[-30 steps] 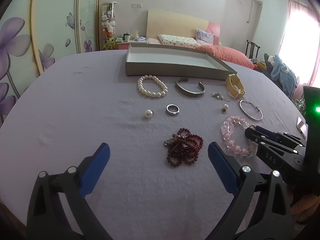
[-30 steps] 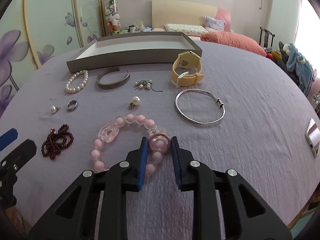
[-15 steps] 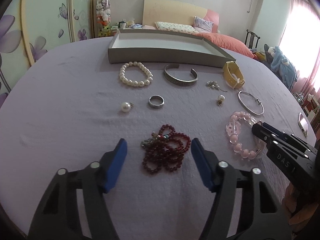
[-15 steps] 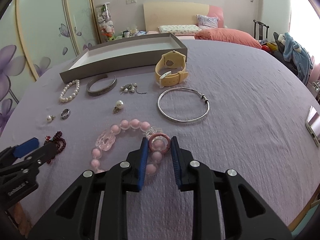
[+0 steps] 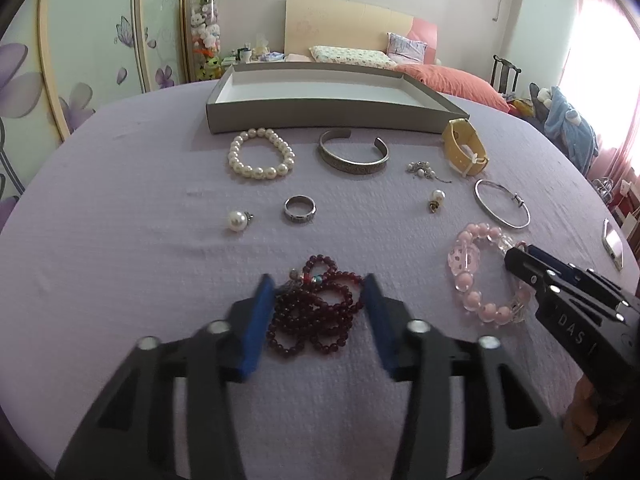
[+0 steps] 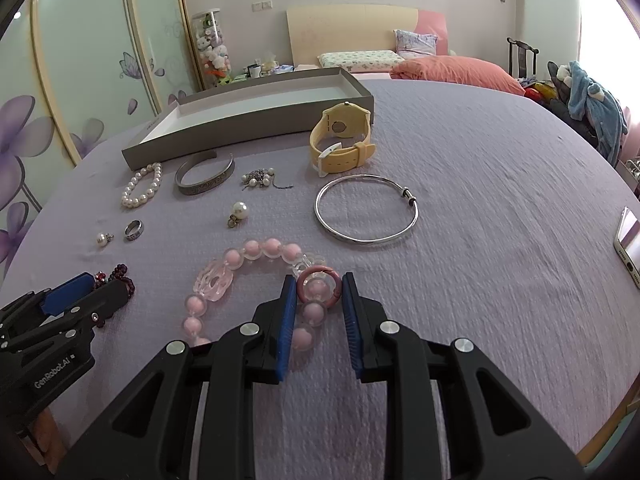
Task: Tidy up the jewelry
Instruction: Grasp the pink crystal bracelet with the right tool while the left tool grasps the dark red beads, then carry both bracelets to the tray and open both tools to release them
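- The tray (image 5: 320, 118) lies at the far side of the table (image 5: 120, 272).
- Just near of it, left to right: bead bracelet (image 5: 261, 153), cuff (image 5: 353, 156), chain cluster (image 5: 424, 170), watch (image 5: 464, 148).
- Next row: left earring (image 5: 238, 221), ring (image 5: 300, 209), right earring (image 5: 437, 199), bangle (image 5: 502, 208).
- Nearest row: bead strand (image 5: 314, 312) at left, large-bead bracelet (image 6: 256, 280) at right.
- The phone (image 6: 628, 240) lies at the far-right table edge.

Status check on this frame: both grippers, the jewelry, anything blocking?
Left gripper open, straddling red bead strand. Right gripper shut on pink bead bracelet at its ring. Gray tray holds nothing visible; path unobstructed.
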